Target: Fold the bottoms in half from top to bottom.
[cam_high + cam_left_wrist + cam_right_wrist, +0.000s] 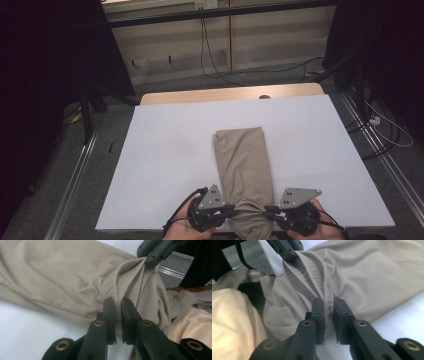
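Beige folded cloth [243, 165] lies lengthwise on your white tabletop [165, 150], its near end bunched at the front edge between your hands. Your left hand-held gripper [231, 209] and right hand-held gripper [268, 209] each pinch its opposite sides.

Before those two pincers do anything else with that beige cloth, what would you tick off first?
1. Left gripper shut on the beige cloth: ok.
2. Right gripper shut on the cloth: ok.
3. Both grips at the cloth's near end, one on each side: ok.
4. Far part of the cloth lying flat on the white table: ok.
5. Near end hanging off the table edge: not ok.
6. How many layers each grip holds: cannot tell.
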Demonstrator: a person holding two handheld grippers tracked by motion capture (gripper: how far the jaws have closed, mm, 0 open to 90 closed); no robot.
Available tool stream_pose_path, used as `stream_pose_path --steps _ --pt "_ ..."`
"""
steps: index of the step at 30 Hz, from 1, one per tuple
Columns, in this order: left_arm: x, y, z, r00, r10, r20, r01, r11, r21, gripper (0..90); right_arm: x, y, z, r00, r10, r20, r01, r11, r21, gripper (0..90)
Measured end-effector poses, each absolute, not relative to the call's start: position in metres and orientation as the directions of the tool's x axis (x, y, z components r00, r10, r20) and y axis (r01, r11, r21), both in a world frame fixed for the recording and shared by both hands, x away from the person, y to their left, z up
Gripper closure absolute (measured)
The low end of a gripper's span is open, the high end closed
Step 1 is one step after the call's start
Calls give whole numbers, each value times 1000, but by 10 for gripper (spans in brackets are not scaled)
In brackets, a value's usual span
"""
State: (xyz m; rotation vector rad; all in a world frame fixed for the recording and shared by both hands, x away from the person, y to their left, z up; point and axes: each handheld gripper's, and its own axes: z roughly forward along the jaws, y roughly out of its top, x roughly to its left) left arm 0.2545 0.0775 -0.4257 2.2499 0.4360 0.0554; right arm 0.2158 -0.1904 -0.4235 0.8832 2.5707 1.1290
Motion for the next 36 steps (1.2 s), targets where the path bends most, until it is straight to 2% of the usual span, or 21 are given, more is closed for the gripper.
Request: stream_pose_path --steps 2,5,7,9,10,15,19,22,25,28,30,32,36 --pt "248 76 -430 954 289 -76 251 -639 727 792 211 -191 -425 -804 592 56 448 542 711 780" --pt "241 81 -435 960 266 -91 248 -649 720 716 206 -192 -434 -807 582 104 476 534 699 752" --pt "242 83 -434 955 273 -114 269 -641 719 712 204 -190 -435 -809 579 98 471 539 698 732" --pt "244 86 -433 953 266 -142 283 -630 723 667 207 -191 -432 -812 572 116 473 528 706 676" --pt "246 86 -432 955 259 -145 281 -631 723 624 209 -193 -430 -802 584 125 481 506 716 620" --pt "266 89 -421 938 332 -104 290 -578 763 410 221 -201 -421 -773 623 121 478 446 757 478" --pt "302 91 -415 885 463 -52 330 -545 771 227 247 -207 -415 -747 655 115 483 415 771 398" --pt "338 92 -417 852 518 -77 376 -501 780 224 277 -212 -414 -726 680 99 497 420 760 366" --pt "375 89 -417 824 565 -41 379 -495 782 225 313 -218 -411 -700 709 89 504 401 765 368" --pt "410 87 -418 789 613 -37 402 -471 785 188 351 -223 -406 -666 741 82 502 364 785 411" --pt "435 86 -421 775 631 -43 410 -450 793 207 377 -225 -405 -632 771 81 514 338 789 408" --pt "457 84 -426 746 665 -49 435 -430 791 206 404 -226 -407 -602 793 93 520 301 800 451" --pt "488 76 -436 719 687 -101 494 -404 770 230 446 -223 -420 -554 828 83 564 300 769 443"
